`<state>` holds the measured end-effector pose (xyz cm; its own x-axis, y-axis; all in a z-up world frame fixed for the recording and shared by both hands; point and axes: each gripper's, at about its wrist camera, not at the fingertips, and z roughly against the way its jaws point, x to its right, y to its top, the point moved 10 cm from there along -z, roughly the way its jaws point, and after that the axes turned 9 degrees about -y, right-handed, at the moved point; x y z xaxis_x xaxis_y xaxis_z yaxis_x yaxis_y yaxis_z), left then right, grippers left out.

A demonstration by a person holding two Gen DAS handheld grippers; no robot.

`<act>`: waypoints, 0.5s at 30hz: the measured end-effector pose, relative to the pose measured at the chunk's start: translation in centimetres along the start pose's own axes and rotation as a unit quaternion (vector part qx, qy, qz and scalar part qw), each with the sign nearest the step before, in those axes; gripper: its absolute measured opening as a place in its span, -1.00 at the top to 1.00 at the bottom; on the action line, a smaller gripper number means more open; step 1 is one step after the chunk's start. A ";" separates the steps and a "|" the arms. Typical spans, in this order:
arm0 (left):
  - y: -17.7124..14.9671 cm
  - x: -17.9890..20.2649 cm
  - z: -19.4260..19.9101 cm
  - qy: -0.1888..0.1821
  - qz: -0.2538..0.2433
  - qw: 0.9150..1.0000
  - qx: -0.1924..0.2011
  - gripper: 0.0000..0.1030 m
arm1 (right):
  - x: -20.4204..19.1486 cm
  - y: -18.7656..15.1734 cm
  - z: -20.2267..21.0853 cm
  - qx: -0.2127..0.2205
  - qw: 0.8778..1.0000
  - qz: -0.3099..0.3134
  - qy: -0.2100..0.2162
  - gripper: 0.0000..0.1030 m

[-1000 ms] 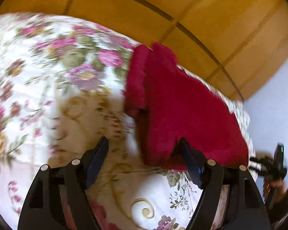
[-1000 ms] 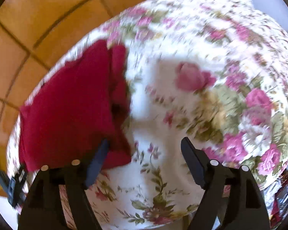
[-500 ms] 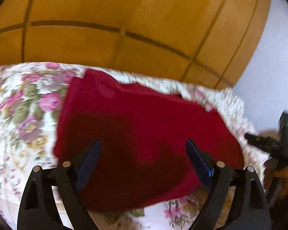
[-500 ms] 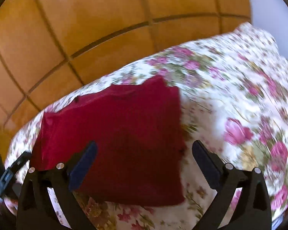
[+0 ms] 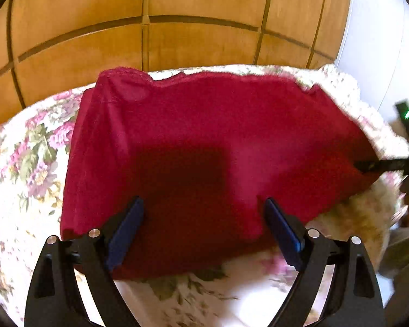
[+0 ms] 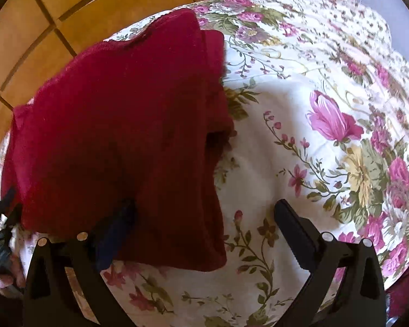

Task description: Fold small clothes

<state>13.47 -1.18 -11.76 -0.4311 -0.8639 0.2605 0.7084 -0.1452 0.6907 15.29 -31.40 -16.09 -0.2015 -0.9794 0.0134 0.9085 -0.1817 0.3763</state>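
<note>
Folded red garment [image 5: 204, 141] on floral bedspread [image 6: 313, 163]; left gripper [image 5: 204, 229] and right gripper [image 6: 204, 231] spread wide, grasping nothing (right's near finger blurred against cloth).

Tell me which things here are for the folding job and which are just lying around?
For the job:
- red cloth
- left gripper, open over the cloth
- right gripper, open, the cloth's edge between its fingers

Just there:
- floral cover under the cloth
- tiled floor
</note>
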 end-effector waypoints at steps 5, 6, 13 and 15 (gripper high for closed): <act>3.7 1.1 1.3 -0.054 0.057 0.996 0.040 -0.71 | 0.0 0.0 -0.1 -0.002 1.000 -0.003 -0.001 -0.96; 4.5 1.2 1.2 -0.055 0.060 0.996 0.043 -0.71 | 0.0 0.0 -0.1 -0.002 1.000 -0.003 -0.001 -0.96; 9.1 0.4 -2.2 -0.014 0.060 0.998 0.025 -0.72 | 0.0 0.0 0.0 -0.003 1.000 -0.004 -0.003 -0.96; 9.2 -1.0 -3.8 0.015 0.060 0.998 0.011 -0.72 | -0.1 0.0 0.0 -0.003 1.000 -0.004 -0.002 -0.96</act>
<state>22.54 -3.45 -8.23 -0.3270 -0.8886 0.3215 0.7415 -0.0304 0.6703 15.35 -31.35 -16.12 -0.2109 -0.9774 0.0137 0.9088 -0.1909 0.3710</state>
